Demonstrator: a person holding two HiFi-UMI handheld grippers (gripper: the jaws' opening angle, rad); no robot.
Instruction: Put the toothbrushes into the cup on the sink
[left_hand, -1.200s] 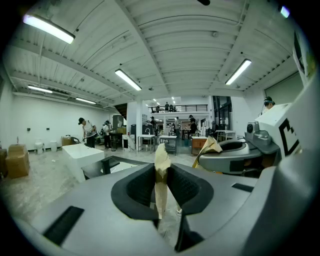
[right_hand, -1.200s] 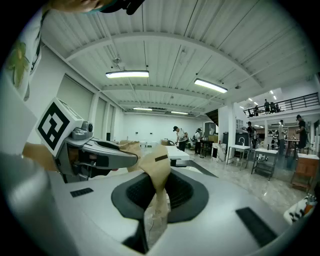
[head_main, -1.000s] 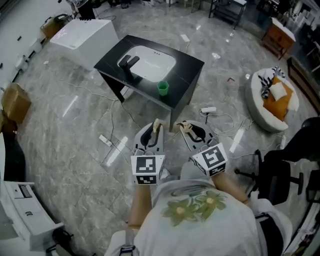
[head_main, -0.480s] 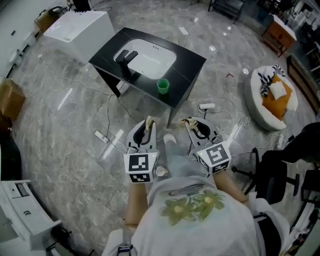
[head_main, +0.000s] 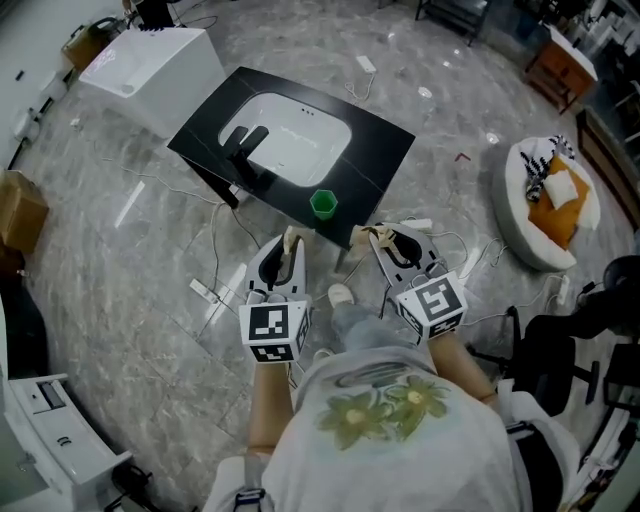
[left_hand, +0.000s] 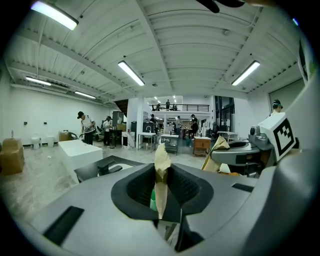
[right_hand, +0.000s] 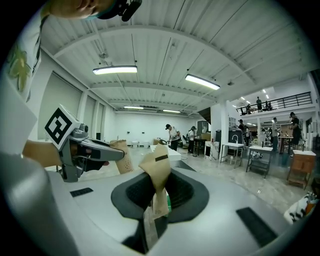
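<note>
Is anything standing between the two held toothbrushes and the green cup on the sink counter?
Nothing visible does. The green cup stands at the near edge of the counter, ahead of the left gripper and right gripper, each shut on a wrapped toothbrush. The faucet is farther back.

The person is holding both arms out in front of the body, low and close together. The left forearm (head_main: 267, 400) and the right forearm (head_main: 456, 366) are both bare. The left gripper (head_main: 289, 240) is pointing forward. Its jaws are pinching a paper-wrapped toothbrush (left_hand: 161, 161) that is sticking up between them. The right gripper (head_main: 378, 238) is just beside it, leaning a little to the left. Its jaws are pinching a second paper-wrapped toothbrush (right_hand: 157, 171) too. The two grippers are not touching each other.
</note>
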